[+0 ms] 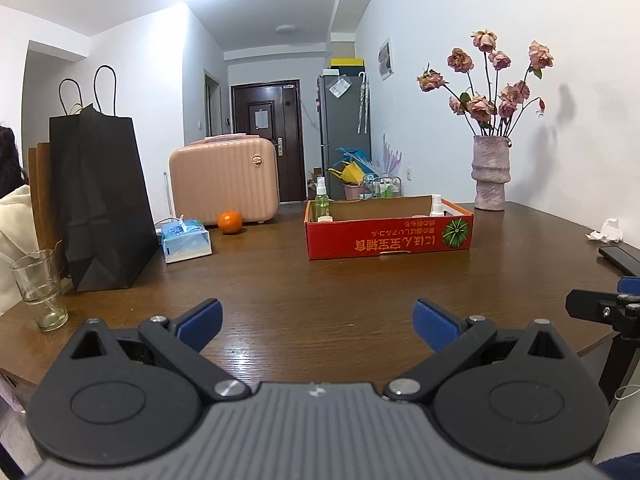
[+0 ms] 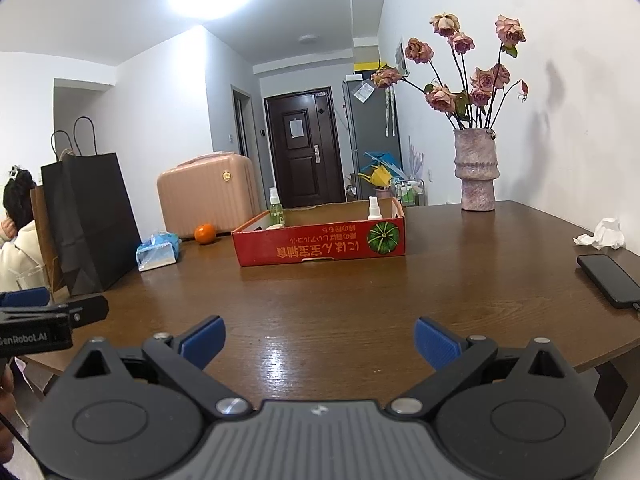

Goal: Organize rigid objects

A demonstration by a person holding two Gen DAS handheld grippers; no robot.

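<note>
A red cardboard box (image 1: 388, 236) (image 2: 320, 242) stands on the brown wooden table (image 1: 320, 292) (image 2: 340, 300). A green spray bottle (image 1: 321, 200) (image 2: 276, 208) stands in its far left corner, a white spray bottle (image 1: 437, 205) (image 2: 374, 208) at its right end. My left gripper (image 1: 318, 326) is open and empty over the near table edge. My right gripper (image 2: 318, 344) is open and empty too, well short of the box. The right gripper also shows at the right edge of the left wrist view (image 1: 608, 308), the left gripper at the left edge of the right wrist view (image 2: 44, 316).
A black paper bag (image 1: 100, 200) (image 2: 88, 220), a glass (image 1: 38, 288), a tissue pack (image 1: 186, 240) (image 2: 158, 250), an orange (image 1: 230, 222) (image 2: 205, 233) and a pink case (image 1: 224, 180) (image 2: 206, 194) stand left. A vase of roses (image 1: 491, 176) (image 2: 476, 176), crumpled tissue (image 2: 604, 234) and a phone (image 2: 608, 280) lie right.
</note>
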